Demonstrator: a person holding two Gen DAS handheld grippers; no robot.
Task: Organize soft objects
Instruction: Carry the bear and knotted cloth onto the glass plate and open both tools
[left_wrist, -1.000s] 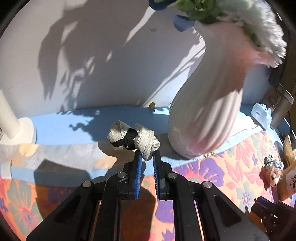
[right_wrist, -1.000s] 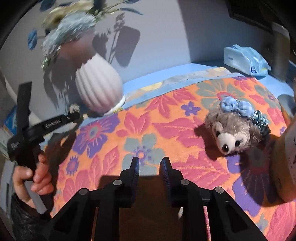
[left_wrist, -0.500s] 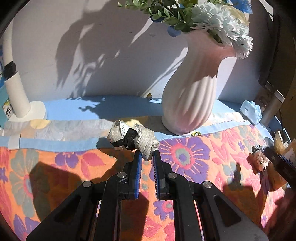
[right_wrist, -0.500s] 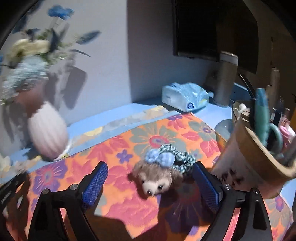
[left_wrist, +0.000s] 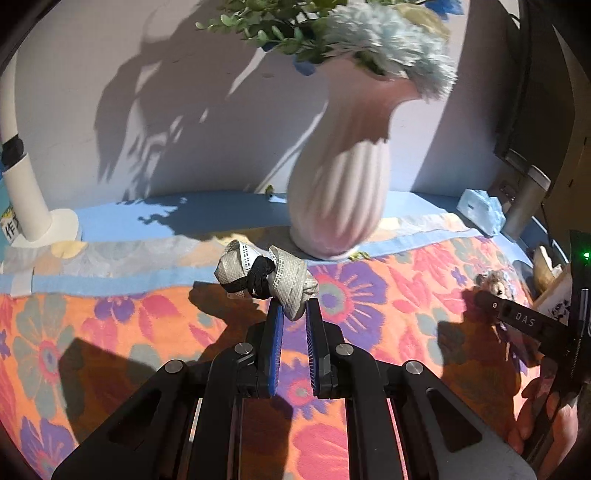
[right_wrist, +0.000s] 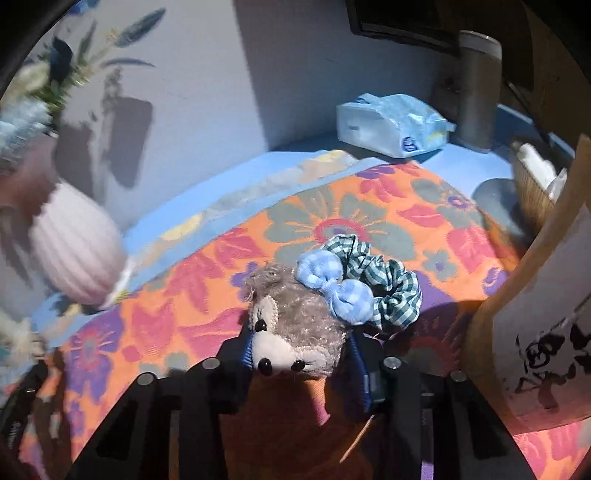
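Orange floral-patterned cloth on table (left_wrist: 110, 332) fills the field. Ribbed pink ceramic vase (left_wrist: 340, 199) stands at 12 o'clock in left wrist view. Grey plush bear head with blue gingham bow (right_wrist: 295, 328) lies between right tongs (right_wrist: 301, 360), jaws closing, pads at its cheeks; teal checked scrunchie (right_wrist: 388, 284) touches it at 1 o'clock. Left tongs (left_wrist: 293, 314) pinch beige woven ribbon bow with black knot (left_wrist: 264, 275), held above the cloth.

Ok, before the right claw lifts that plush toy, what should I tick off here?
1. Plush toy between the right claw fingers: ok, jaws closing.
2. Pads firmly pressing it: cannot tell.
3. Checked scrunchie attached to the toy's blue bow: cannot tell.
4. Left claw shut on lace bow: ok.
5. Wooden holder beside the toy, clear of lift: cannot tell.
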